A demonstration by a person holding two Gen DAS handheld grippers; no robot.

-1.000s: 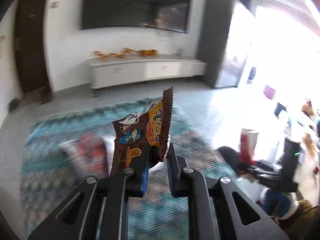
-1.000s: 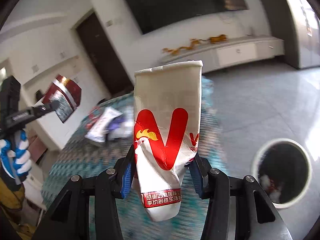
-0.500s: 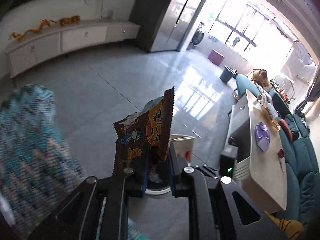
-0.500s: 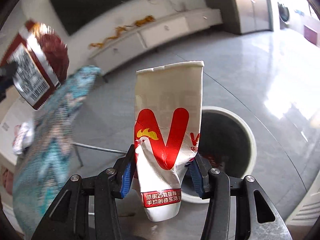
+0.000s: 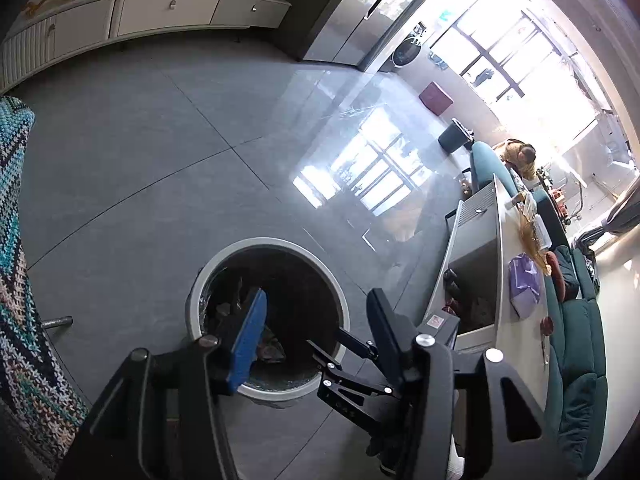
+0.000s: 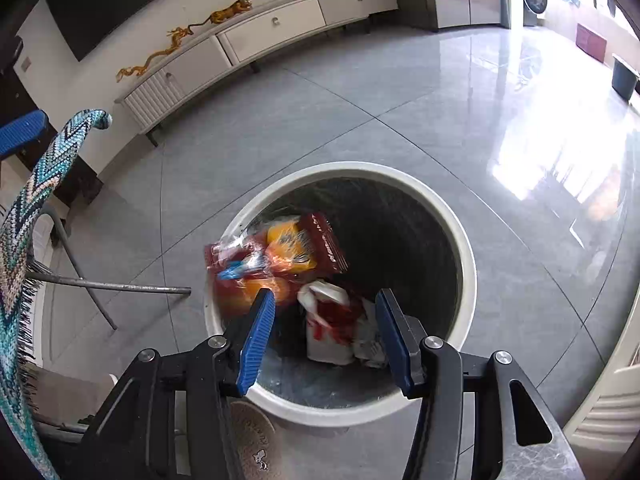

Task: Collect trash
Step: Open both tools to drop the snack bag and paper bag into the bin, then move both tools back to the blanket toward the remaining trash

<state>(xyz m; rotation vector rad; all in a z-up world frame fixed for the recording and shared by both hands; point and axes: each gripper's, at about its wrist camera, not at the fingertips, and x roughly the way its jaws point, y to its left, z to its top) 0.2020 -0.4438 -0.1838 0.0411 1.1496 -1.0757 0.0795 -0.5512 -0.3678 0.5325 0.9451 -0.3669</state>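
Release of two pieces of trash over the bin (image 6: 452, 216).
Both the left hand-held gripper (image 5: 316, 316), jaws just opened, and the right hand-held gripper (image 6: 326, 326) stood open and empty; snack wrapper (image 6: 276, 258) and paper cup (image 6: 332, 328) lay within. Next: fetch more.

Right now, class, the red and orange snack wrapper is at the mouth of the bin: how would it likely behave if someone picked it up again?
The snack wrapper looks like thin, crinkled film, so it would probably flop and fold. It appears empty, so likely very light. Its glossy surface suggests it could slip from smooth pads, though the ribbed pads of the right hand-held gripper should help.
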